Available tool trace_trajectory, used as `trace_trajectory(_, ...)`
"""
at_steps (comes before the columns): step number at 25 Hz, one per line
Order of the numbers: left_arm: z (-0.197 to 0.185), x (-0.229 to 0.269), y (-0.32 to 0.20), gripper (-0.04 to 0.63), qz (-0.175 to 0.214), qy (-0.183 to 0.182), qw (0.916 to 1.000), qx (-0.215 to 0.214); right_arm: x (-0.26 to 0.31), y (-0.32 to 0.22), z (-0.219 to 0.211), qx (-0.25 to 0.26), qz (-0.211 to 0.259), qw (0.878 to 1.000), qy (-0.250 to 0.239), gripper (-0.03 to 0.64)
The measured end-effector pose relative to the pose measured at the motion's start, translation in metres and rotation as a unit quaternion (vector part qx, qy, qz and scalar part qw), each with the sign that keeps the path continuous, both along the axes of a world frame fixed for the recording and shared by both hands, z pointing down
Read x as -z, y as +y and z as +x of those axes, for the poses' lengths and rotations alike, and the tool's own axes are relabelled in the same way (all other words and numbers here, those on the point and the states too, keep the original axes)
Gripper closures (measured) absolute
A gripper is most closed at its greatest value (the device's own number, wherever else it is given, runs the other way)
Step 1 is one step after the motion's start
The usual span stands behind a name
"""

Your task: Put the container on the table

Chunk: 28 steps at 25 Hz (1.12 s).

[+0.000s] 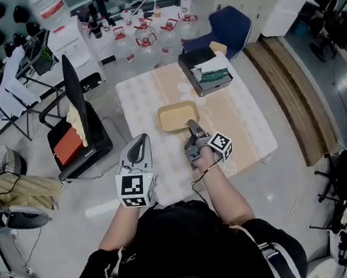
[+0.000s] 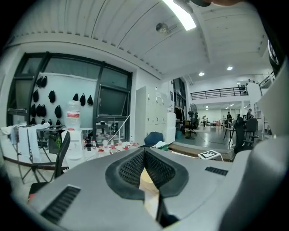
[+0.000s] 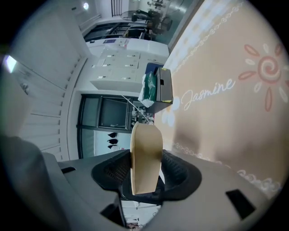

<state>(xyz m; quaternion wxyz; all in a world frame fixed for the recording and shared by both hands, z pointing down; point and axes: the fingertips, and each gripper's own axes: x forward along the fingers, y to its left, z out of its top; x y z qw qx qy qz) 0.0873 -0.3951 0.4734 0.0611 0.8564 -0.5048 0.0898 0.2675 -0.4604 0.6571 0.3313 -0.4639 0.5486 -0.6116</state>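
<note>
Tan container (image 1: pixel 176 118) in right claw (image 1: pixel 191 124) (left claw (image 1: pixel 141 139) closed, empty)

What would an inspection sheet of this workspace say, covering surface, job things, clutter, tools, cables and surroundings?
Surface: table under a patterned cloth.
Job's things: yellow container near the table's middle; resting or lifted, cannot tell.
Clutter: black box at the far corner.
Grippers: right tool shut on the container's near rim; left tool shut, empty, at the table's left edge.
Cables: thin cable by the right wrist.
Surroundings: jugs and blue chair beyond the table; black chair at left.
</note>
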Motion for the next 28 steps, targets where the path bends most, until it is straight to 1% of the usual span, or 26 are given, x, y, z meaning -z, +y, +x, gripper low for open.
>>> trace_trajectory(4,-0.03,-0.009,-0.003,0.583,-0.011,0.0,0.9996,0.025,-0.021,-0.015,-0.037,0.035,-0.023,0.999,0.009,0.396)
trace_trajectory(9,-0.058,-0.019,-0.005,0.583,-0.025,0.002,0.9984,0.051,-0.053,-0.021,-0.056,0.043,-0.062,0.997,0.017,0.396)
trace_trajectory(14,-0.077,-0.028,-0.005,0.583,-0.035,0.008,0.9971,0.068,-0.077,-0.021,-0.064,0.05,-0.088,0.995,0.026,0.396)
trace_trajectory(20,-0.086,-0.031,-0.003,0.583,-0.04,0.008,0.9967,0.071,-0.093,-0.015,-0.068,0.054,-0.107,0.992,0.041,0.394)
trace_trajectory(25,-0.088,-0.03,0.001,0.583,-0.037,0.011,0.9971,0.066,-0.106,-0.001,-0.059,0.041,-0.136,0.987,0.076,0.394)
trace_trajectory(28,-0.085,-0.025,0.003,0.583,-0.034,0.013,0.9977,0.058,-0.103,0.007,-0.05,0.043,-0.135,0.984,0.107,0.394)
